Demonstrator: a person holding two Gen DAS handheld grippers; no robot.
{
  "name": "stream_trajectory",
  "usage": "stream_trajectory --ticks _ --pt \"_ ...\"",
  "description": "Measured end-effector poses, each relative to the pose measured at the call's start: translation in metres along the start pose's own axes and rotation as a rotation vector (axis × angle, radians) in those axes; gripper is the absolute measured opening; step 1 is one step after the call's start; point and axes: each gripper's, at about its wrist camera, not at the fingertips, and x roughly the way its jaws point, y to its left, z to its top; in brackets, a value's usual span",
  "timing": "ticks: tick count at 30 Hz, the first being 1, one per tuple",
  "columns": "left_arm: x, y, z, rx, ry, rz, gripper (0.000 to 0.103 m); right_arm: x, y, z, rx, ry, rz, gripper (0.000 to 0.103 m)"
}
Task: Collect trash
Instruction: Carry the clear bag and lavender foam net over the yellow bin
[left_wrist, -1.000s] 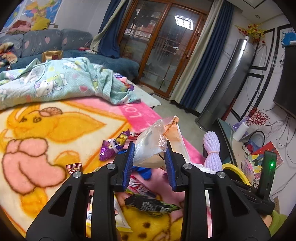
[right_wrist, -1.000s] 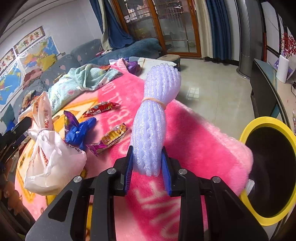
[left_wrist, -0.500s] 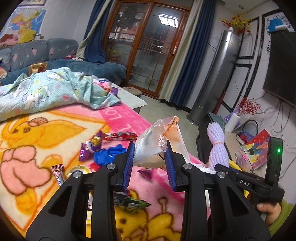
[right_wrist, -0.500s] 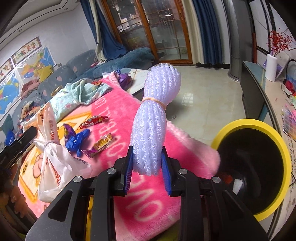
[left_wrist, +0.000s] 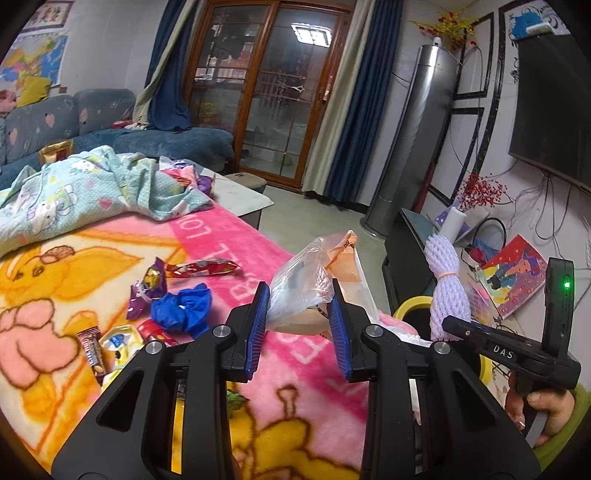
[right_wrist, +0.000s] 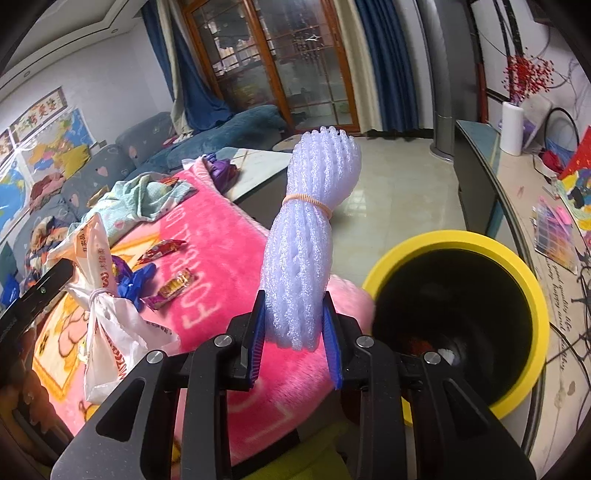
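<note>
L claw (left_wrist: 299, 321) tilted down, clamps plastic bag (left_wrist: 314, 280); R claw (right_wrist: 295, 332) grips foam net bundle (right_wrist: 306, 251) upright beside bin (right_wrist: 517, 266).

A pink blanket (left_wrist: 229, 236) is showing yellow-orange cartoon figures and pale lettering. A mint quilt (left_wrist: 92, 188) is carrying white cartoon prints. The foam net bundle (right_wrist: 306, 251) is glowing pale lilac under an orange rubber band (right_wrist: 306, 201). The bin (right_wrist: 517, 269) is wearing a yellow rim around black. A crumpled wrapper (left_wrist: 183, 306) is showing royal blue.
</note>
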Motion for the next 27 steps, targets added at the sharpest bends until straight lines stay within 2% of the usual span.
stream_trajectory --ticks 15,27 --pt "0.018 -0.063 -0.002 0.132 0.007 -0.050 0.025 -0.028 -0.053 -0.006 0.107 -0.036 -0.072 0.027" --pt "0.044 -0.115 -0.004 0.241 0.018 -0.082 0.025 -0.035 -0.093 -0.013 0.201 -0.025 -0.117 0.027"
